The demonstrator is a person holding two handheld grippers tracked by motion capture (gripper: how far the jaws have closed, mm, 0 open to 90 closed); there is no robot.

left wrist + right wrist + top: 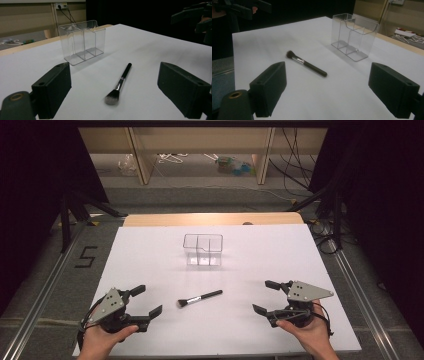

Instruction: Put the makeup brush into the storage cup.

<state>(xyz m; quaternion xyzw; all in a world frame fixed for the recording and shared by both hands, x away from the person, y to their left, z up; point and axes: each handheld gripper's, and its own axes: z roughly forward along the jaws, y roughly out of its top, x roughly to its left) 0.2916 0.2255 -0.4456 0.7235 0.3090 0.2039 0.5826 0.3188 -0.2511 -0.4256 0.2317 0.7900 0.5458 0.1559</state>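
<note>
A black-handled makeup brush [199, 298] lies flat on the white table top [150, 265] between my two grippers, bristles toward the left. A clear plastic organizer [202, 249] with divided compartments stands upright farther back, at the table's middle. My left gripper [149, 300] rests at the front left, open, nothing between its jaws. My right gripper [265, 296] sits at the front right, also open and holding nothing. In the left gripper view the brush [120, 84] lies ahead, the organizer [82, 41] behind it. The right gripper view has the brush [307, 64] and organizer [353, 36] ahead.
The white top ends in a wooden strip [210, 218] at the back. Beyond it are shelf legs, cables and small clutter on the floor [230, 165]. Dark curtains flank both sides. A floor mark reading 5 [86, 256] lies left of the table.
</note>
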